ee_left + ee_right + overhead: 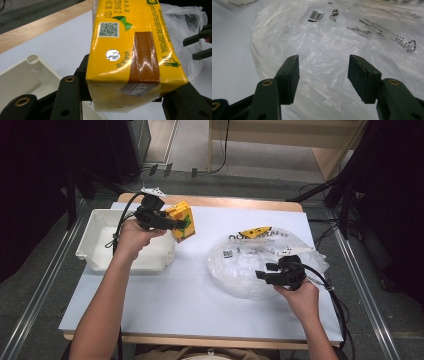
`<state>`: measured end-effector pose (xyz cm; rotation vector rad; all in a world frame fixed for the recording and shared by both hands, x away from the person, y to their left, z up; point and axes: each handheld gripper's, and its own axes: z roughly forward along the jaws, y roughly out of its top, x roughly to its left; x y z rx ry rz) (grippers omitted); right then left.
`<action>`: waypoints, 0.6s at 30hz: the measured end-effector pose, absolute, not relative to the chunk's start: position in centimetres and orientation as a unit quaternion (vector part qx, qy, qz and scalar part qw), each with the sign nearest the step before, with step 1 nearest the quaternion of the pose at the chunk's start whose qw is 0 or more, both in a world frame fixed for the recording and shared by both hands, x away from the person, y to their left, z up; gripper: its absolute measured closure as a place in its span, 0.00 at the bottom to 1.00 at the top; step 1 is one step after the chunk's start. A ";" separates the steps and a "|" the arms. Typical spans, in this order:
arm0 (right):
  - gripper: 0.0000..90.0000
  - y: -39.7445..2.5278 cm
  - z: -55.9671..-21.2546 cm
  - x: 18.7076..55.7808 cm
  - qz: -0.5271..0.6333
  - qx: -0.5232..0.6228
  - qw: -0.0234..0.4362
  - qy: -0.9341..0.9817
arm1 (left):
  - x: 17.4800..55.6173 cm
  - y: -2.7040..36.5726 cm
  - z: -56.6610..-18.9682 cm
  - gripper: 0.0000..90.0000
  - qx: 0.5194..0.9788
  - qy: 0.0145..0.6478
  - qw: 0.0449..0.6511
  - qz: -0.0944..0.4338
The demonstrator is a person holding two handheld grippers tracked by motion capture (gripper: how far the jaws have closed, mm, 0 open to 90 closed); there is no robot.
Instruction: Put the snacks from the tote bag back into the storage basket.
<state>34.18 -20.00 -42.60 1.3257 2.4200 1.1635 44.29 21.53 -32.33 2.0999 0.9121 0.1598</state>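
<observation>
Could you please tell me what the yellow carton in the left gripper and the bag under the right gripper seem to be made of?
The yellow carton looks like coated paperboard: glossy printed faces, folded taped end, a foil seal spot. The bag looks like thin clear plastic film: see-through, crinkled, shiny, with printed marks.

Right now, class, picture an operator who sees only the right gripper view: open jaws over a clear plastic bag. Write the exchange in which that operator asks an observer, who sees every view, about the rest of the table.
Operator: What is the other hand doing?
Observer: The left gripper is shut on a yellow carton.
Operator: Where is it holding that?
Observer: It looks lifted off the table, just past the right rim of the white tray.
Operator: Is anything else near my plastic bag?
Observer: A yellow wedge-shaped item lies at its far edge.
</observation>
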 end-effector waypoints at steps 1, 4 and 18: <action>0.49 -20.0 -42.6 34.2 0.388 0.441 0.073 0.806 | 44.3 21.6 -32.3 0.58 0.834 0.363 0.411 0.063; 0.49 -20.0 -42.6 34.2 0.388 0.442 0.072 0.805 | 44.4 22.1 -32.2 0.58 0.830 0.369 0.413 0.066; 0.49 -20.1 -42.4 34.0 0.391 0.441 0.076 0.804 | 44.6 23.7 -32.2 0.58 0.822 0.382 0.417 0.074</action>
